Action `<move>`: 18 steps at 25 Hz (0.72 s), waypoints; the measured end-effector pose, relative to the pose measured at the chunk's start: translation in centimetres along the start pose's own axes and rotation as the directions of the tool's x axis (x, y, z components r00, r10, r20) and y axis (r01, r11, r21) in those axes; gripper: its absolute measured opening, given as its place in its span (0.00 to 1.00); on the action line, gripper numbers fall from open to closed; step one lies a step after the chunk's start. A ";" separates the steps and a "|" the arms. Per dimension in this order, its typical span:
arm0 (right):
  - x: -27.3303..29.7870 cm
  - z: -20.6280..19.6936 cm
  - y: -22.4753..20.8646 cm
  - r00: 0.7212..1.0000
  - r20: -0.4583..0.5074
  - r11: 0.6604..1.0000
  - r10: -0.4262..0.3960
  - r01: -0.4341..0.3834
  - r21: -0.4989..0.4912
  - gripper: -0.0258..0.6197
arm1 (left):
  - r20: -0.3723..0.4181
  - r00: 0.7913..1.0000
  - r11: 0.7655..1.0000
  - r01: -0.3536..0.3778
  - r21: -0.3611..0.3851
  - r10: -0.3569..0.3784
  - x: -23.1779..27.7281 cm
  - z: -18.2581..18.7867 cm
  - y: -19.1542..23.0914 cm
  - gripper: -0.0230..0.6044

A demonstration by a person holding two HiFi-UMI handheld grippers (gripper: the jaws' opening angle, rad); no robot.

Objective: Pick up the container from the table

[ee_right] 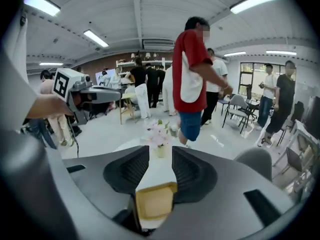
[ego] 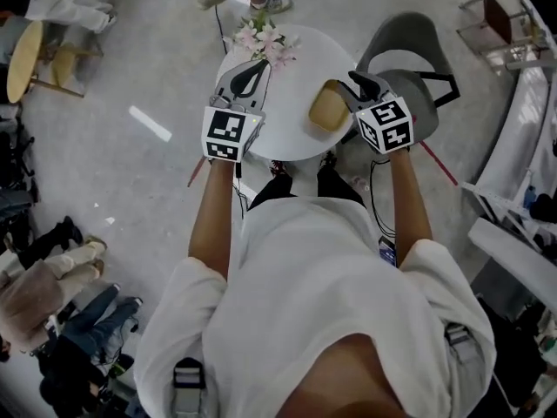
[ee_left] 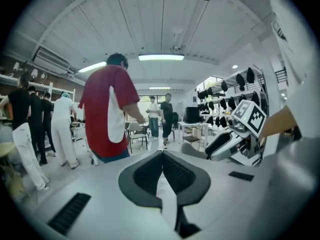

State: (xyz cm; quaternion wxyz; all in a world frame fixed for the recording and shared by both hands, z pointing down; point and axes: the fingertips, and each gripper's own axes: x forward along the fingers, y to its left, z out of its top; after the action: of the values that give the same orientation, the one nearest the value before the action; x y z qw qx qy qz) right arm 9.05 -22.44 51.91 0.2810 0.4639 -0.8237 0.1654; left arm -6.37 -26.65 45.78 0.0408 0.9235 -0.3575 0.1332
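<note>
Your left gripper (ego: pixel 257 68), closed and empty, hovers at 9 o'clock of the table (ego: pixel 291 139). Your right gripper (ee_right: pixel 160 149), at 3 o'clock, stands open around the container (ee_right: pixel 155 201). If you close off-centre, the container may slide off the edge. At 12 o'clock stand pink flowers (ego: pixel 265 40); the container looks empty.

Overhead view, two low views across table (ego: pixel 291 116)

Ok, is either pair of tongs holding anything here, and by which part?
Nothing is held. The container lies between the open right tongs, not gripped; the left tongs are shut and empty.
</note>
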 end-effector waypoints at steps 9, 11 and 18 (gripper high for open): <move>6.3 -13.2 3.5 0.925 -0.319 0.970 0.207 -0.237 -0.059 0.34 | -0.156 0.985 0.993 -0.088 -0.082 0.075 0.9 -7.8 -1.5 0.06; 7.2 -15.7 4.4 0.899 -0.369 0.960 0.236 -0.274 -0.052 0.34 | -0.193 0.978 0.992 -0.098 -0.077 0.081 1.0 -9.5 -1.8 0.06; 9.5 -22.1 7.1 0.820 -0.503 0.934 0.273 -0.351 -0.066 0.35 | -0.298 0.951 0.985 -0.123 -0.121 0.082 0.0 -15.0 -3.3 0.06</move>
State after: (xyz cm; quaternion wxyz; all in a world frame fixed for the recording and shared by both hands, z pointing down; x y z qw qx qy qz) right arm 5.86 -13.38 75.08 0.4829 0.2425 -0.8017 0.2556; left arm -7.46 -21.63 60.30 0.1501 0.8688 -0.4034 0.2450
